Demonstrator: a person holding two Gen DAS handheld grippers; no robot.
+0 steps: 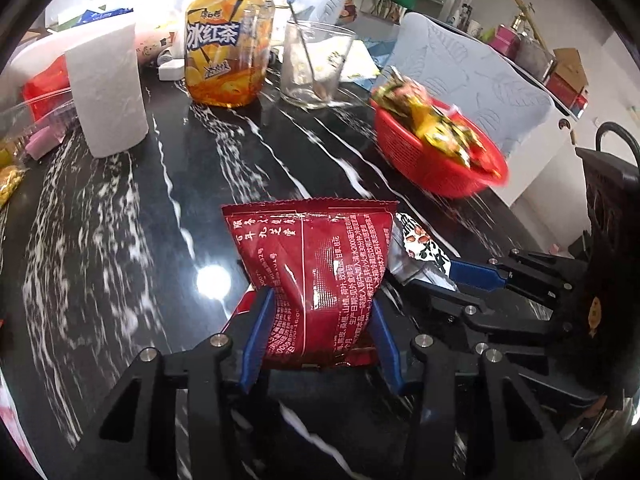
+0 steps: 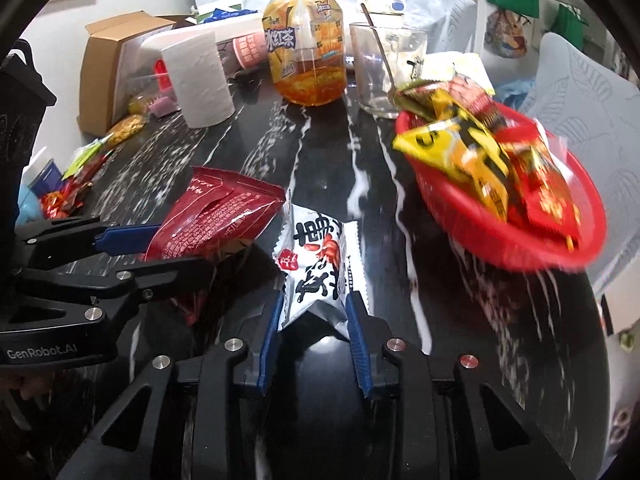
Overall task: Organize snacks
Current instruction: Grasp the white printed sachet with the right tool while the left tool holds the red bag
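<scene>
A dark red snack packet with white print is pinched at its lower part by my left gripper, blue pads pressing both sides. Just right of it, my right gripper is shut on a white and silver snack packet with red and black print. The two packets hang side by side above the black marble table. From the right wrist view the left gripper and the red packet show at the left. A red basket heaped with yellow and red snack packets sits to the right.
At the back stand an iced tea bottle, a glass with a spoon and a paper towel roll. A cardboard box and small loose snacks lie at the left. A pale chair stands behind the basket.
</scene>
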